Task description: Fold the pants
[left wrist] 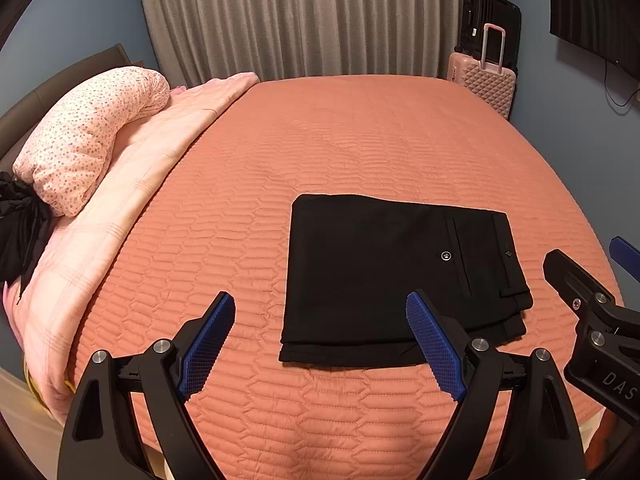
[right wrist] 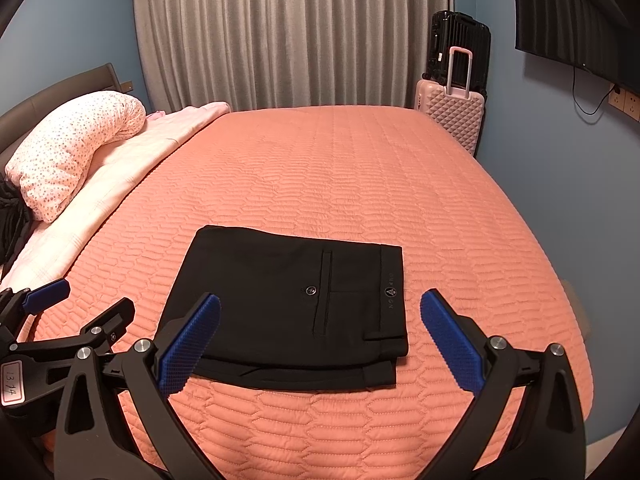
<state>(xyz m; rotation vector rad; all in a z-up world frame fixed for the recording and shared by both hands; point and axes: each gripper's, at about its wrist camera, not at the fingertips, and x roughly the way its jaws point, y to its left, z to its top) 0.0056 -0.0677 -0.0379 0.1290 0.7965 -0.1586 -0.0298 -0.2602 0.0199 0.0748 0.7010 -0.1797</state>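
Note:
Black pants (left wrist: 384, 276) lie folded into a flat rectangle on the orange quilted bed (left wrist: 320, 140), back pocket and button facing up, waistband to the right. They also show in the right wrist view (right wrist: 280, 304). My left gripper (left wrist: 320, 308) is open and empty, held above the bed near the pants' front left edge. My right gripper (right wrist: 320, 308) is open and empty, held above the pants' front edge. The right gripper also shows at the right edge of the left wrist view (left wrist: 592, 276).
A floral pillow (left wrist: 88, 136) and a pink folded blanket (left wrist: 132, 200) lie along the bed's left side, with a black garment (left wrist: 20, 224) beside them. A pink suitcase (left wrist: 484, 80) and a black suitcase (left wrist: 488, 20) stand at the far right corner by grey curtains (left wrist: 304, 16).

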